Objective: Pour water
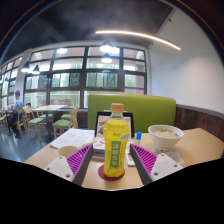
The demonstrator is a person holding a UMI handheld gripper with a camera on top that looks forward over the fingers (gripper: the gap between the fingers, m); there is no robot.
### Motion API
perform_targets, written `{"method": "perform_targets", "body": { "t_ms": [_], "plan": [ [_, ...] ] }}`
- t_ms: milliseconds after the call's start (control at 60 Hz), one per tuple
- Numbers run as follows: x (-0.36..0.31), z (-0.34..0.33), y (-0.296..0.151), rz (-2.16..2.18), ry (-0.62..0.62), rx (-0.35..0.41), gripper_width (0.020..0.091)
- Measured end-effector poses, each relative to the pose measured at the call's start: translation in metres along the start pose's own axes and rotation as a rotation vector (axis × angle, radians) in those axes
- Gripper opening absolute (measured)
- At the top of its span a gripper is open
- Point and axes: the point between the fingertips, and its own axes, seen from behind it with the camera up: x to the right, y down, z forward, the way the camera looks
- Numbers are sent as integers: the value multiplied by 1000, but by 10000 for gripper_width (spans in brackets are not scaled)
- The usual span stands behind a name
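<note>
A plastic bottle (115,143) with a yellow label and an orange cap stands upright on a dark red coaster (101,172) on the light wooden table (190,150). My gripper (112,151) is open around it. The bottle stands between the two purple pads, with a gap showing on each side. The left finger (72,160) and the right finger (146,160) reach along the bottle's lower half. A white bowl (165,134) sits beyond the right finger on the table.
A small pinkish cup (68,151) stands by the left finger. A flat white laptop-like item (100,125) and a small blue thing (138,133) lie behind the bottle. A green bench back (150,108) borders the table's far edge. Chairs, tables and large windows fill the room beyond.
</note>
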Motion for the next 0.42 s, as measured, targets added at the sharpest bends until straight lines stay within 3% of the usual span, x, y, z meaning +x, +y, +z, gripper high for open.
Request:
{"method": "perform_targets", "body": {
  "t_ms": [200, 417],
  "plan": [
    [-26, -122, -29, 33, 15, 31, 829],
    [-71, -241, -23, 108, -62, 41, 824]
  ]
}}
